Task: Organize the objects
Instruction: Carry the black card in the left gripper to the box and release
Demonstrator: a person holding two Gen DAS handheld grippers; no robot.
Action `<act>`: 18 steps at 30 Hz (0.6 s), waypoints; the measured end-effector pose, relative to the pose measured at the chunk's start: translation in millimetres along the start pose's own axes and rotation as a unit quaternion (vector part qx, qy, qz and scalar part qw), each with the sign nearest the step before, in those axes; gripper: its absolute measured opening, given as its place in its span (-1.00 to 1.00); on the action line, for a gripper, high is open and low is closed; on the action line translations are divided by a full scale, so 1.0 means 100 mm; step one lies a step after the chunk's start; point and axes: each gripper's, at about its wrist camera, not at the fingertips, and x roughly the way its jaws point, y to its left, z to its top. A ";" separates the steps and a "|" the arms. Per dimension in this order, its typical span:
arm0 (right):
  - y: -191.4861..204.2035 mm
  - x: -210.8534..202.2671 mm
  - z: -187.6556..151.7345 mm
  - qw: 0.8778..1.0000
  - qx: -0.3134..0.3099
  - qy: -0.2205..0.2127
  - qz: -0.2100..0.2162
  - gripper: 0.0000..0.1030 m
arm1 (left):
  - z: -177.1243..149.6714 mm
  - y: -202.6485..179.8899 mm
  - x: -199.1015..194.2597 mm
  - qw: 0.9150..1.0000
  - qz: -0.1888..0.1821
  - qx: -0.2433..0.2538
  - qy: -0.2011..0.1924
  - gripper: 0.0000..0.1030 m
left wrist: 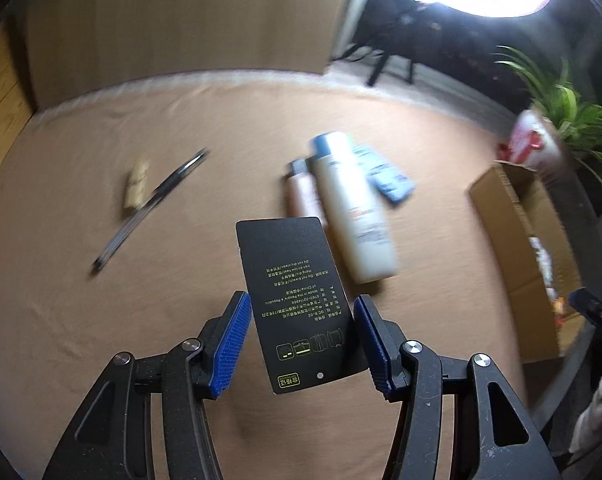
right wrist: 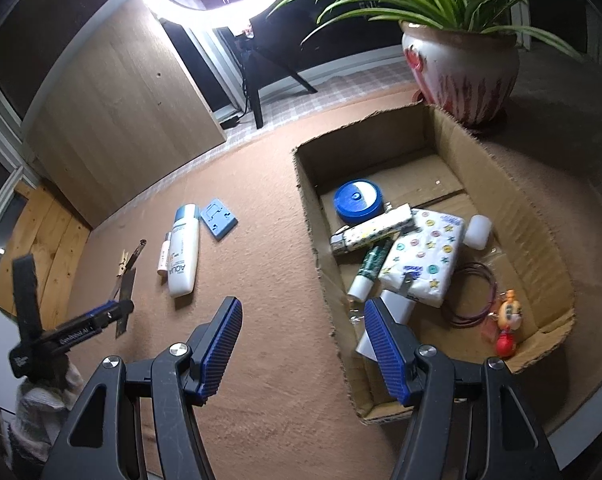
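Black card point(left wrist: 301, 304), yellow-green print, rounded corners

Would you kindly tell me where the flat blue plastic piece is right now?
In the right wrist view, the flat blue plastic piece lies on the tan tabletop, just right of the white AQUA bottle and left of the open cardboard box.

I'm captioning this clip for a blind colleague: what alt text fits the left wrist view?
The left gripper holds a black card printed with care symbols, lifted above a tan tablecloth. Behind lie a white bottle, a slim pink tube, a pen and a clothespin; a cardboard box stands at the right.
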 end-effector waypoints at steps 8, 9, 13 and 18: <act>-0.17 -0.19 -0.03 1.000 0.001 -0.017 -0.024 0.16 | 0.23 -0.78 -0.02 0.996 -0.057 0.065 -0.019 0.11; -0.20 -0.22 -0.03 0.999 0.002 -0.020 -0.029 0.16 | 0.29 -0.89 -0.04 0.995 -0.062 0.072 -0.020 0.11; -0.33 -0.31 -0.06 0.999 0.012 -0.026 -0.040 0.16 | 0.37 -1.34 0.00 0.990 -0.088 0.109 -0.021 0.11; -0.51 -0.39 -0.10 0.998 0.029 -0.030 -0.053 0.16 | 0.46 -1.83 0.13 0.984 -0.108 0.140 -0.021 0.11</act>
